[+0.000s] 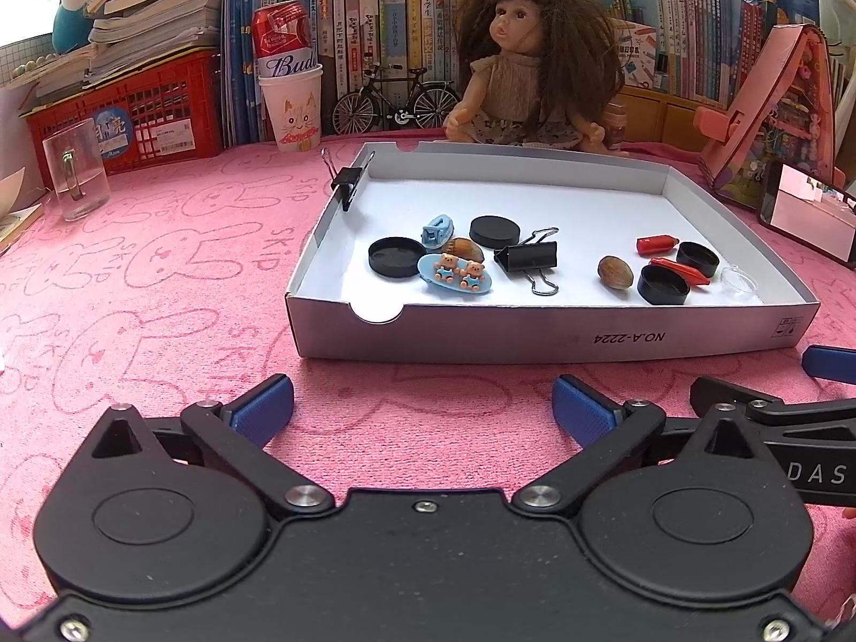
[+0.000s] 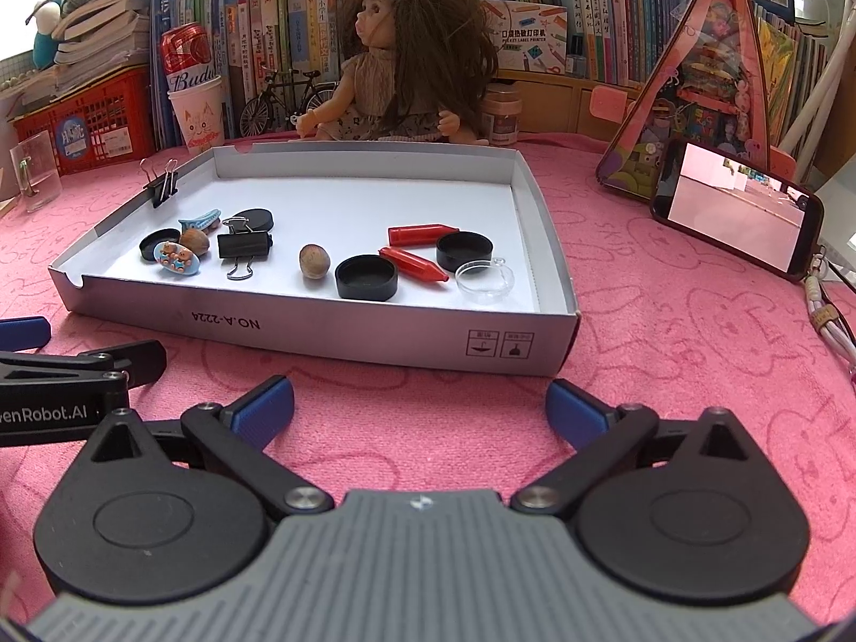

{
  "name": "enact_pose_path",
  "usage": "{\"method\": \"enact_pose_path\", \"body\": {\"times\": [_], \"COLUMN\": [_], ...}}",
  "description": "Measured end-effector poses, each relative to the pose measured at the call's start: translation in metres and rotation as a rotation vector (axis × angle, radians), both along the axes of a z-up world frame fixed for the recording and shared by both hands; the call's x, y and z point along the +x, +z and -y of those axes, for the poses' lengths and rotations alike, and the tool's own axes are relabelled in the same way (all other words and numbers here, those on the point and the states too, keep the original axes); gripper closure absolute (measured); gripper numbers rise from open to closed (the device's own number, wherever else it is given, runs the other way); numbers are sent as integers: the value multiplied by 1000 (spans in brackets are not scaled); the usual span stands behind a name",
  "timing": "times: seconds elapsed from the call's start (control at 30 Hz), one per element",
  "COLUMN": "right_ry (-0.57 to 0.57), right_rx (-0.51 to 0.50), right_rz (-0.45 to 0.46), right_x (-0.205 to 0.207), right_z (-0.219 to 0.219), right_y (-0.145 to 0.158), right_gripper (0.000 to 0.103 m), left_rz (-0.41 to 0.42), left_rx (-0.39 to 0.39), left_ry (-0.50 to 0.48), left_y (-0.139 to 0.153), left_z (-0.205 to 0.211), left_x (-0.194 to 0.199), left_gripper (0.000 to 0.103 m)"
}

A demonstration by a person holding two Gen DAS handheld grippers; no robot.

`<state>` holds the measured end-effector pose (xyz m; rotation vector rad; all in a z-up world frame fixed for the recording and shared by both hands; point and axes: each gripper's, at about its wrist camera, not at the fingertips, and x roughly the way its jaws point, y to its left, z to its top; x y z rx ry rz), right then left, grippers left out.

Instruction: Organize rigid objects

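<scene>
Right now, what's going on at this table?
Nothing is being handled. The left gripper and right gripper both sit open over the pink cloth, in front of the white tray. Inside lie black caps, binder clips, red crayons, nuts and hair clips, unsorted.

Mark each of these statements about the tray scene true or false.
1. Both grippers, left gripper and right gripper, are open and hold nothing. True.
2. A binder clip is clamped on the tray wall. True.
3. The two red crayons lie on the pink cloth outside the tray. False: they lie inside it.
4. The clear lid sits in the tray's right part. True.
5. The doll lies inside the tray. False: it sits behind it.
</scene>
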<state>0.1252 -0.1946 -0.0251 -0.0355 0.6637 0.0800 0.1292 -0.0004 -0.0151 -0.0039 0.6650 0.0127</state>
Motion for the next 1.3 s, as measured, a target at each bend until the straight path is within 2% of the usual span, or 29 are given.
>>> {"method": "enact_pose_path", "body": {"times": [1.3], "right_ry": [0], "right_rx": [0], "right_rz": [-1], "right_x": [0], "right_z": [0], "right_y": [0], "right_gripper": [0], "left_rz": [0], "left_rx": [0], "left_ry": [0], "left_y": [0], "left_z": [0], "left_x": [-1], "left_gripper": [0]}}
